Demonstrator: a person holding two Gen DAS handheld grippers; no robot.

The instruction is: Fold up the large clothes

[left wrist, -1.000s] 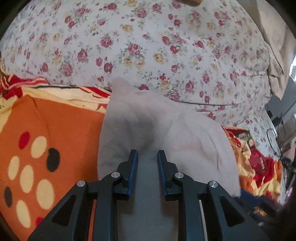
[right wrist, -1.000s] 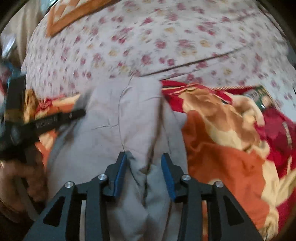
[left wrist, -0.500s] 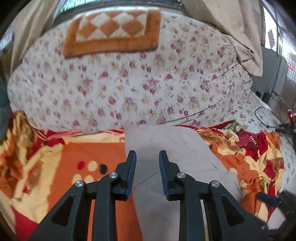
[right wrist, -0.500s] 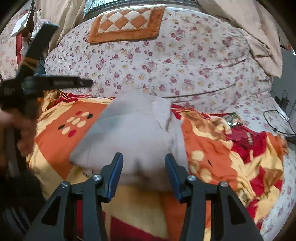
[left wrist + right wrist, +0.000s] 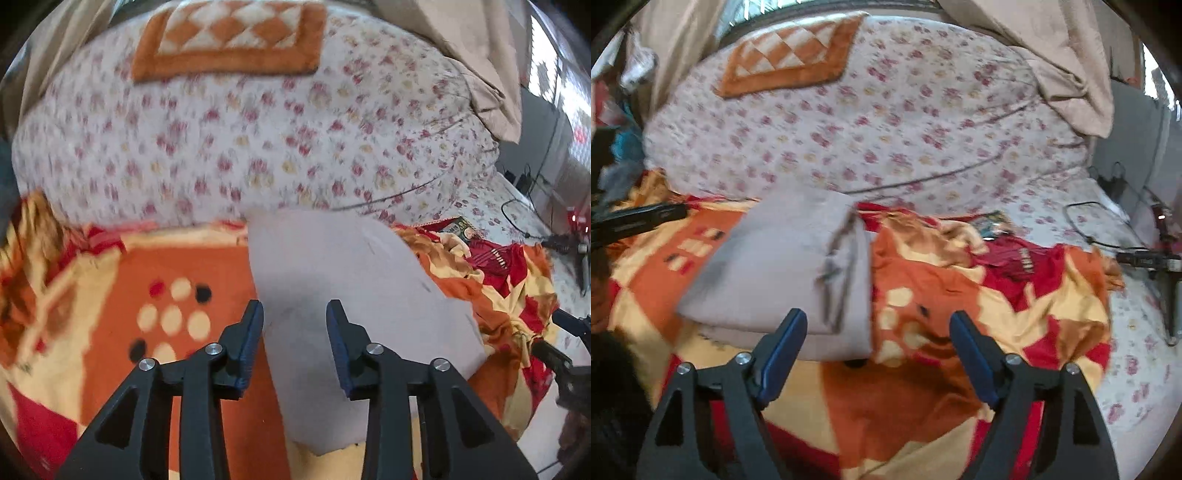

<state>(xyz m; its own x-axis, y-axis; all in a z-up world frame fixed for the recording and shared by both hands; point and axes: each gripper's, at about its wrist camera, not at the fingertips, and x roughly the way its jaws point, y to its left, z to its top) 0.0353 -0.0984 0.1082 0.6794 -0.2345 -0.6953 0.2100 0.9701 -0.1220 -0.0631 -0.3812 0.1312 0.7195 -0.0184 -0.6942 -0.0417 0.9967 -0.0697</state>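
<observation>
- On the bed, over the orange and red blanket (image 5: pixel 923 398), lies the grey garment (image 5: pixel 354 280), already folded into a compact, rather long packet.
- From the left tool (image 5: pixel 294 341) the garment is straight ahead and just under the tips; its long axis runs from near to far, leaning a little to the right, up to the flowered quilt (image 5: pixel 258 147).
- From the right tool (image 5: pixel 877 354) the same garment (image 5: pixel 783 266) is ahead and to the left; only its near right corner comes between the fingers.
- Left tool is partly open and holds nothing; the cloth is seen through the gap but is not pinched.
- Right tool is wide open and also empty, above the blanket.
- I judge the left tool to be nearer to the middle of the packet, while the right one stands beside its right edge, where seams and folds are visible.
- Any further fold would probably go across the long axis, near end toward far end; the picture is blurred, so the layers are hard to count.
</observation>
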